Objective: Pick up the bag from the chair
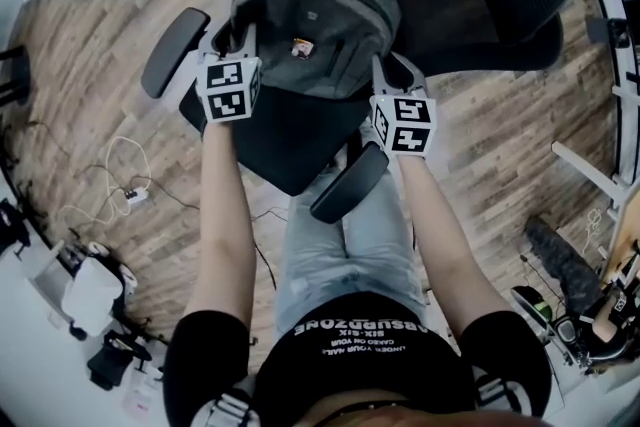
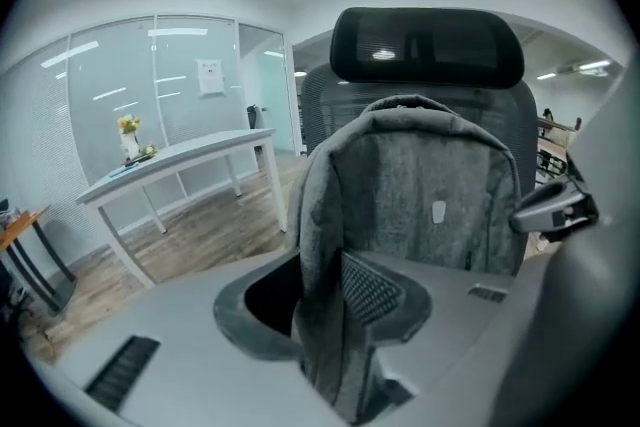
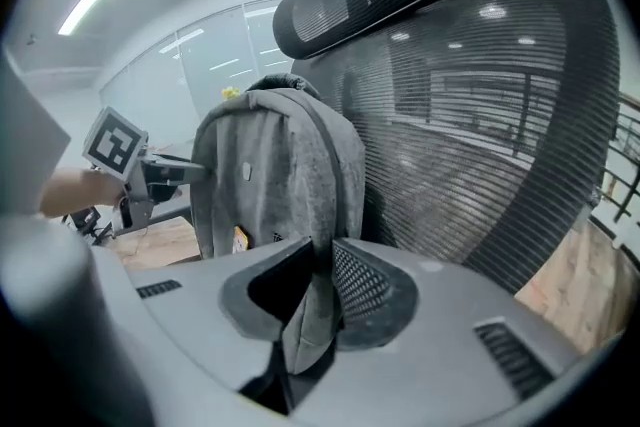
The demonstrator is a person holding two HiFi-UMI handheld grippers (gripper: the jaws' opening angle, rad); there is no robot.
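A grey backpack point(image 1: 315, 25) stands upright on the seat of a black office chair point(image 1: 300, 140), leaning against its mesh back. My left gripper point(image 1: 232, 55) is at the bag's left side and is shut on a fold of its grey fabric point(image 2: 325, 315). My right gripper point(image 1: 392, 87) is at the bag's right side, shut on the bag's side fabric point(image 3: 312, 310). From the left gripper view the backpack point(image 2: 420, 185) fills the centre under the headrest point(image 2: 428, 45). The right gripper view shows the backpack point(image 3: 275, 175) with the other gripper's marker cube point(image 3: 115, 143) beyond it.
Chair armrests point(image 1: 172, 50) point(image 1: 348, 182) flank my arms. Cables and a power strip point(image 1: 130, 195) lie on the wooden floor at left. A white desk point(image 2: 170, 160) and glass wall stand behind the chair's left. Clutter sits at both lower corners, with black objects point(image 1: 560, 260) at right.
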